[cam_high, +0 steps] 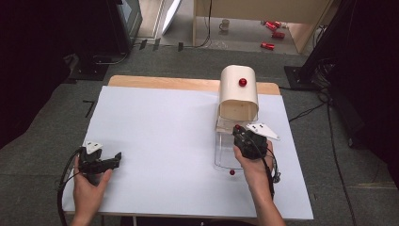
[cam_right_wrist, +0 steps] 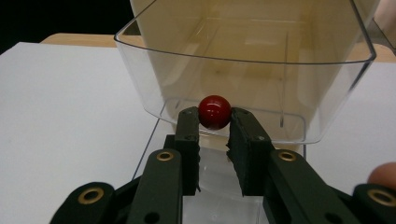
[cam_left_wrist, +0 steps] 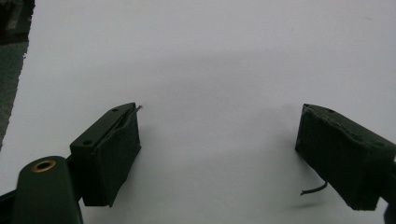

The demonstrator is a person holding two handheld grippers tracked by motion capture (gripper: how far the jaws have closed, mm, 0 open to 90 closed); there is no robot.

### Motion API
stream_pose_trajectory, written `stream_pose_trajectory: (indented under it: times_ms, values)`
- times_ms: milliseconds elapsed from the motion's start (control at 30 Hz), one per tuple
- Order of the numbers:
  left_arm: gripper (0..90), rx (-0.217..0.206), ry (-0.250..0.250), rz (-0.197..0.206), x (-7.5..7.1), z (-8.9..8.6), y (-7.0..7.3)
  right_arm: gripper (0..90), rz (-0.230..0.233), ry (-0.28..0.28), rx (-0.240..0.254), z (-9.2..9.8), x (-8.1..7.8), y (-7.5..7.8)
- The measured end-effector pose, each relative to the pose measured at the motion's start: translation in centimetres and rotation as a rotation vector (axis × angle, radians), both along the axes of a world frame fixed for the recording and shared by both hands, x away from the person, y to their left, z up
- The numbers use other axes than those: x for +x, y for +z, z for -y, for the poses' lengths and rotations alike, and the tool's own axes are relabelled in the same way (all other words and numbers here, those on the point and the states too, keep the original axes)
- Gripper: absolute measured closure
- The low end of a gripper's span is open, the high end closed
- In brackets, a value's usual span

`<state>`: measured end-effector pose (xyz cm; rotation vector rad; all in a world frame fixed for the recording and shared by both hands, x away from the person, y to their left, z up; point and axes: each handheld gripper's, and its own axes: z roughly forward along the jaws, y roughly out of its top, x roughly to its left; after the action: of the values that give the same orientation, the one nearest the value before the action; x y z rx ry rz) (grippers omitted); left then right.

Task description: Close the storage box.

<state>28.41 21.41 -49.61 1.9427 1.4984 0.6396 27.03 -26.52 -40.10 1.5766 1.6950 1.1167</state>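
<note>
My right claw (cam_right_wrist: 215, 122) pinches the red ball (cam_right_wrist: 215, 112) at its tips. Just ahead of it stands the clear bin (cam_right_wrist: 243, 70), mouth open toward me, so the ball goes straight forward. My left claw (cam_left_wrist: 219, 154) gapes wide over bare bench (cam_left_wrist: 210, 56), well apart.
</note>
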Motion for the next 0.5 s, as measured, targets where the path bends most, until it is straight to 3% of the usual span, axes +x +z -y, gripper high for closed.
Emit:
stream_pose_trajectory:
  times_ms: [500]
  values:
    - [13.8,0.000,0.000,0.000,0.0,0.0,0.0,74.7,-0.011,-0.015,-0.015,0.0,2.3,0.1]
